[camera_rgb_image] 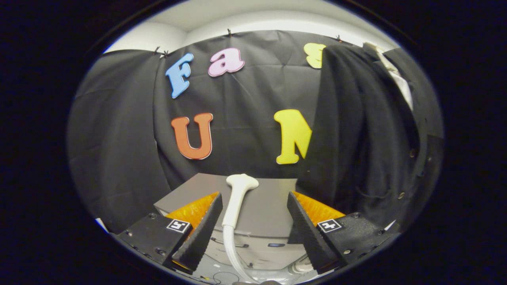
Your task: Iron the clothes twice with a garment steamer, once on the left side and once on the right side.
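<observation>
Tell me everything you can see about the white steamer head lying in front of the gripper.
The steamer head is white, smooth and plastic-looking, with a flared nozzle end and a slim handle. It lies on a grey box, nozzle pointing away toward the booth wall. A white ribbed hose runs back from its handle. It sits between the fingers of the open gripper, nearer the left one, untouched.

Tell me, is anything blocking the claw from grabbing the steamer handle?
Nothing visible does. The claw is open, and the white steamer handle stands upright in the gap between its fingers, nearer one of them, touching neither. The dark garment hangs off to the side, beyond the fingers.
</observation>
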`<state>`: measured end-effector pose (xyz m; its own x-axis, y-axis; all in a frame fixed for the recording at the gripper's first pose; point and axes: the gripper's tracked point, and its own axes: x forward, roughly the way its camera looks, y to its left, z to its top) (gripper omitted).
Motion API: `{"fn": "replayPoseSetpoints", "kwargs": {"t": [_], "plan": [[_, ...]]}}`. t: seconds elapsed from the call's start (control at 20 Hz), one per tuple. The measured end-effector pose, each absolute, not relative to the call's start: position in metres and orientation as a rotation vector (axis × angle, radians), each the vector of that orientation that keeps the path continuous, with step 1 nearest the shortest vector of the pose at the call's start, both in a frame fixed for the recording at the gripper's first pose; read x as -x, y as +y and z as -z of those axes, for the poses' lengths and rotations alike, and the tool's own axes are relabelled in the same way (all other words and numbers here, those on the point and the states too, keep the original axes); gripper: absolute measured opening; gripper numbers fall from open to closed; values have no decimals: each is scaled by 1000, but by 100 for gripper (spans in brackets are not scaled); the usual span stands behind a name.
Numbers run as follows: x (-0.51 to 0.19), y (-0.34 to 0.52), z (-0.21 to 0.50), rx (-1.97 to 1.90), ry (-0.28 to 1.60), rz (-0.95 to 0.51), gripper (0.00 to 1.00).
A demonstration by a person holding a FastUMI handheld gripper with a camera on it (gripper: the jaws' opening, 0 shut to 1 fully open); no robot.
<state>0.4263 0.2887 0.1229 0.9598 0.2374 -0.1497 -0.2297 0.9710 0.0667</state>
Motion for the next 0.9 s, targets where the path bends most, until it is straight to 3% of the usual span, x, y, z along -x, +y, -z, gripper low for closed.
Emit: {"fn": "replayPoseSetpoints", "kwargs": {"t": [0.35, 0.6, 0.65, 0.8, 0.9], "plan": [[-523, 345, -46, 8, 395, -257, 100], [-544, 356, -7, 45, 518, -230, 97], [-546, 356, -3, 46, 530, -223, 87], [-549, 362, 5, 51, 553, -218, 71], [-553, 363, 2, 42, 557, -209, 55]]}}
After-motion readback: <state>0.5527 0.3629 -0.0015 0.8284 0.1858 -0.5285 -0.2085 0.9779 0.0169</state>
